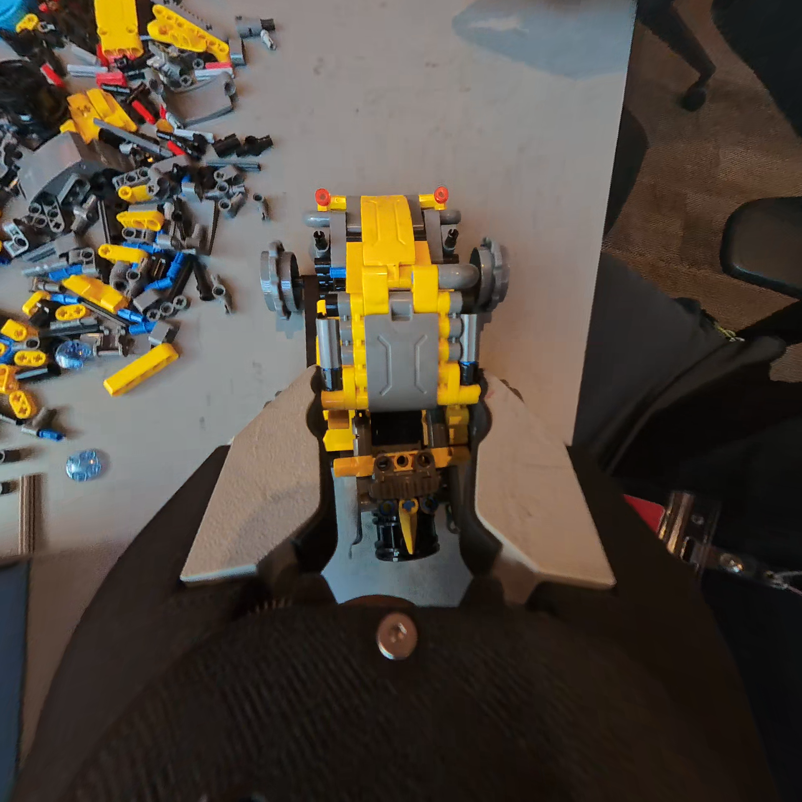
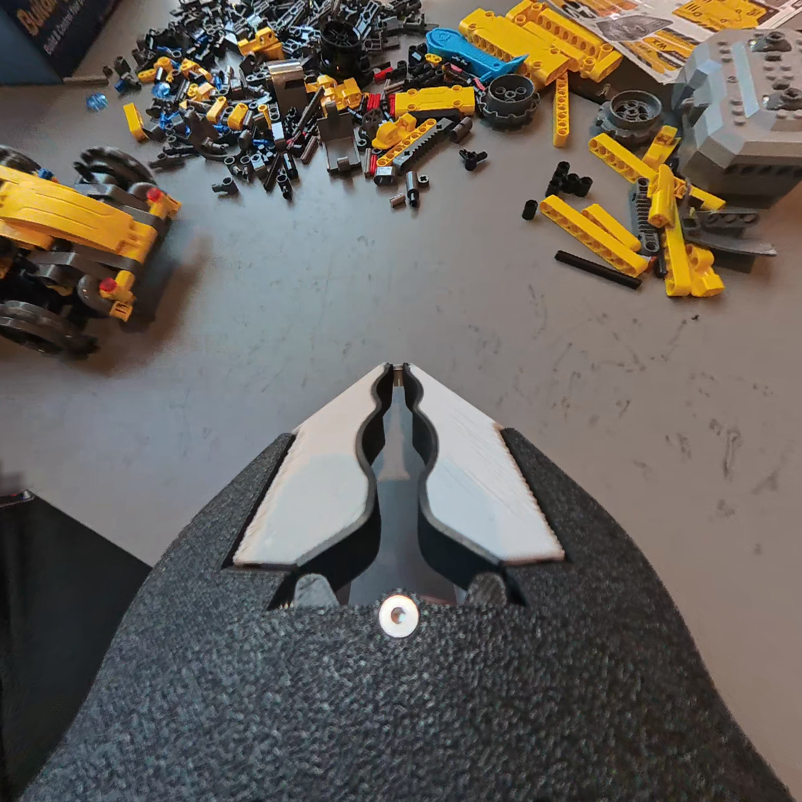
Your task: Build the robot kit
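Observation:
My left gripper (image 1: 399, 384) is shut on the sides of a yellow and grey brick-built vehicle (image 1: 390, 312), whose front points away from the camera over the grey table (image 1: 412, 108). The vehicle has grey wheel hubs (image 1: 277, 282) and two red studs at its far end. It also shows at the left edge of the right wrist view (image 2: 73, 234). My right gripper (image 2: 397, 369) hovers over bare table (image 2: 390, 282), with its jaws closed on a small grey pin (image 2: 397, 375) at the very tips.
A heap of loose yellow, black, grey and blue parts (image 1: 108, 217) lies left of the vehicle and spans the far side in the right wrist view (image 2: 304, 100). A large grey built piece (image 2: 746, 108), a printed booklet (image 2: 651, 26), a dark box (image 2: 39, 34), the table's right edge (image 1: 607, 217) and a chair (image 1: 764, 247) surround this. The grippers' ends are close to 25 centimetres from one another.

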